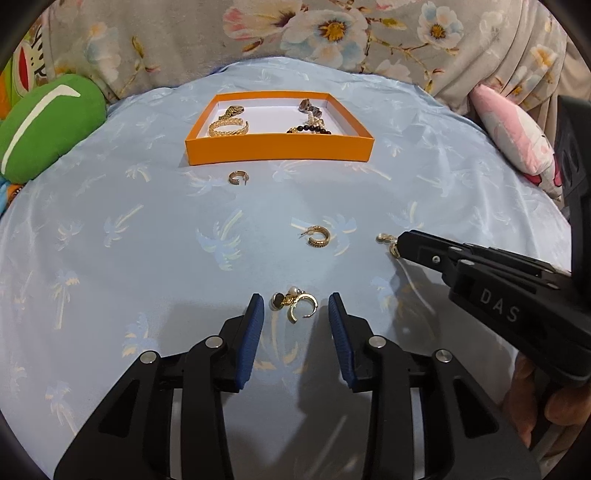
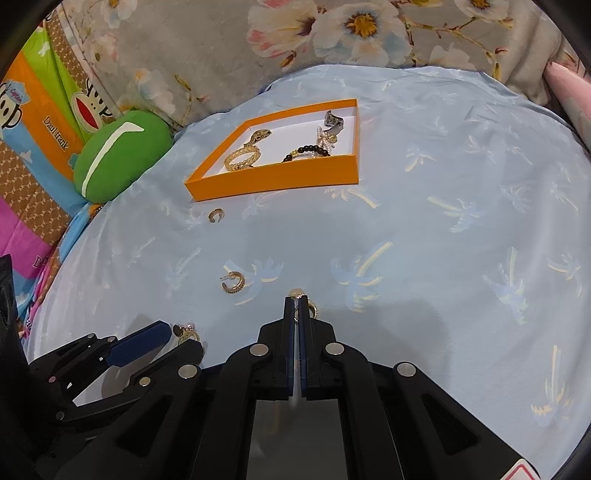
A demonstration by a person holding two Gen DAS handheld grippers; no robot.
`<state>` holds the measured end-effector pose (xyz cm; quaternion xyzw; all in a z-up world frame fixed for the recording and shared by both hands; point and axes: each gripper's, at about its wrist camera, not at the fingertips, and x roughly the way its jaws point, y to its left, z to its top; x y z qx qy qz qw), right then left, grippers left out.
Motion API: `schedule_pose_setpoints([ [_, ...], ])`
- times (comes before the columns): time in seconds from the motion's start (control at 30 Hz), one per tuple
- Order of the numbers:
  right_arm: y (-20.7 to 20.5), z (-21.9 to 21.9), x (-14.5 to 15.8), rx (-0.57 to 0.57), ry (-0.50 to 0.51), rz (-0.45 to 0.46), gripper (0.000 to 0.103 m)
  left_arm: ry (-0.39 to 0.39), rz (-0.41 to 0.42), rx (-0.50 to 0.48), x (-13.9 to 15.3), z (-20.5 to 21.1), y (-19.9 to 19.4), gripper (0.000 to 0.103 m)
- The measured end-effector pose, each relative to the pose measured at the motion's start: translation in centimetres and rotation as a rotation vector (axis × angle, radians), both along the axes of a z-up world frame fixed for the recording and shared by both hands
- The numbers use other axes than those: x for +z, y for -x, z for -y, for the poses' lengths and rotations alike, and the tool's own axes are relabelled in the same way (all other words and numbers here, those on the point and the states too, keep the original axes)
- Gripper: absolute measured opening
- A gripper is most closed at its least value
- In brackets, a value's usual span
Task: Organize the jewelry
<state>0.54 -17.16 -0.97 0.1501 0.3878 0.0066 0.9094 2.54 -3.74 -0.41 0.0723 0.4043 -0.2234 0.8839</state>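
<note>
An orange tray [image 1: 277, 149] [image 2: 280, 181] with a white floor holds gold bracelets [image 1: 228, 127], a dark bead bracelet [image 1: 309, 129] and other pieces. My left gripper [image 1: 296, 308] is open, its blue pads on either side of a gold crescent earring with pearl and dark stone [image 1: 294, 302] lying on the blue cloth. My right gripper [image 2: 296, 302] [image 1: 400, 245] is shut on a small gold earring [image 2: 310, 305] [image 1: 384, 239] at the cloth. Two gold hoop earrings lie loose: one mid-cloth [image 1: 320, 236] [image 2: 233, 282], one near the tray [image 1: 237, 178] [image 2: 216, 215].
A light blue palm-print cloth [image 1: 147, 258] covers a rounded cushion surface. A green plush [image 1: 48, 125] [image 2: 118, 155] lies at the left, a pink pillow [image 1: 517, 136] at the right, floral fabric [image 1: 332, 33] behind.
</note>
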Motion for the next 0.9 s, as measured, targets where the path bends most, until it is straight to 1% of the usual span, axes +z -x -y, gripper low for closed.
schedule_pose_setpoints([
  [0.1, 0.2, 0.2, 0.0, 0.0, -0.004, 0.0, 0.001, -0.029, 0.011, 0.013, 0.0, 0.5, 0.0, 0.033],
  [0.13, 0.3, 0.2, 0.1, 0.0, -0.005, 0.001, 0.001, -0.034, 0.014, 0.017, -0.1, 0.6, 0.0, 0.029],
  [0.17, 0.3, 0.3, 0.1, -0.001, -0.006, 0.002, 0.001, -0.035, 0.015, 0.018, -0.1, 0.6, 0.0, 0.022],
  [0.3, 0.4, 0.5, 0.1, 0.003, -0.014, 0.004, 0.001, -0.028, 0.012, 0.031, 0.0, 0.5, -0.1, 0.021],
  [0.4, 0.1, 0.3, 0.3, 0.012, 0.014, 0.008, 0.002, -0.023, 0.012, 0.035, 0.0, 0.4, -0.1, 0.02],
  [0.47, -0.2, 0.2, 0.5, 0.023, 0.027, 0.017, 0.013, -0.013, 0.016, 0.043, 0.2, 0.1, -0.2, 0.019],
  [0.53, -0.6, 0.1, 0.6, 0.024, 0.051, 0.014, 0.015, -0.002, 0.02, 0.052, 0.5, -0.2, -0.4, 0.018],
  [0.6, -1.2, -0.1, 0.3, 0.041, 0.056, -0.01, 0.015, 0.007, 0.021, 0.057, 0.7, -0.6, -0.6, 0.016],
  [0.73, -1.9, -0.8, -0.2, 0.055, 0.101, -0.042, 0.015, 0.016, 0.017, 0.061, 0.7, -1.0, -0.9, 0.016],
  [0.8, -2.0, -0.9, -0.3, 0.053, 0.107, -0.048, 0.015, 0.017, 0.018, 0.061, 0.7, -1.0, -0.9, 0.016],
  [0.9, -1.9, -0.7, -0.4, 0.04, 0.106, -0.051, 0.006, 0.021, 0.016, 0.061, 0.7, -1.0, -0.9, 0.016],
])
